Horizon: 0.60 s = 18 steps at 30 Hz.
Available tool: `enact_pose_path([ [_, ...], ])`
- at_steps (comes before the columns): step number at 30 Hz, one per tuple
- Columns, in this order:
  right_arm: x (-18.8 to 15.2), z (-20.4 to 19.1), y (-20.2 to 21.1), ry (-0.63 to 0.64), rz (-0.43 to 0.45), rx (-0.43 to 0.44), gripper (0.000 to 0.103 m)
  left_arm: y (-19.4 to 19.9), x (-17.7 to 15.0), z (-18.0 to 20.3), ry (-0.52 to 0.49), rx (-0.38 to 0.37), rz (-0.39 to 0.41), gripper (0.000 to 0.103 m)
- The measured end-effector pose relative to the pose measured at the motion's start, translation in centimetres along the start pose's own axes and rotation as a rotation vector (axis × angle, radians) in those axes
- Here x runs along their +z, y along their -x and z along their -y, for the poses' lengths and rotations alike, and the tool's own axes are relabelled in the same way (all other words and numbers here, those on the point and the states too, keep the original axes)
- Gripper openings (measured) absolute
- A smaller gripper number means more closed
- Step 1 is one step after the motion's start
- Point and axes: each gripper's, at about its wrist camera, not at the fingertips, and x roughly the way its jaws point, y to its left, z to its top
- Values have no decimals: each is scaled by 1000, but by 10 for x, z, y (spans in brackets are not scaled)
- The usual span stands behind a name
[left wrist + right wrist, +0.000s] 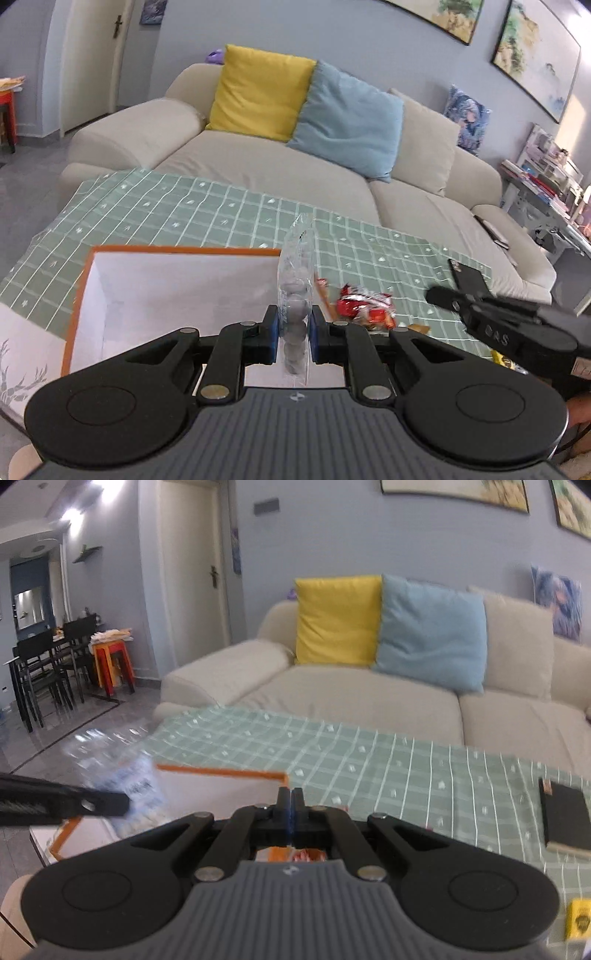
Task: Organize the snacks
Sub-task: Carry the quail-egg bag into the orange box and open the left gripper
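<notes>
left gripper (pixel 293 334) pinching clear snack bag (pixel 295 295), blurred in right view, box (pixel 177 254) partly hidden

One orange-rimmed box (pixel 177 288), one clear snack pack (pixel 295 295), one red snack bag (pixel 364 306), two cushions (pixel 258 92)

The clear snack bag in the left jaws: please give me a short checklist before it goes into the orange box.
1. Left gripper clamps the clear snack bag: ok.
2. Orange box is open: ok.
3. Bag fully above the box opening: cannot tell.
4. Right gripper shut with nothing between its jaws: ok.
5. Right gripper clear of the box: ok in the left wrist view.
6. Red snack packet remains outside the box: not ok.
</notes>
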Motion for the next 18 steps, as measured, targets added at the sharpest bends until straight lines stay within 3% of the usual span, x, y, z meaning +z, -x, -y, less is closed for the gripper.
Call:
enact_pose_path([
  [6, -49, 16, -12, -18, -140, 25, 2, -14, 4, -37, 86, 44, -24, 17],
  [7, -60, 17, -13, -24, -161, 25, 6, -16, 3, -41, 91, 56, -27, 17],
  [10, -90, 20, -17, -66, -230, 48, 42, -23, -2, -48, 95, 85, -42, 17],
  [11, -100, 19, -16, -74, -245, 63, 47, -26, -5, -50, 94, 90, -49, 17],
  [18, -148, -23, -12, 65, -263, 131, 49, -41, -18, -65, 117, 158, -90, 17],
])
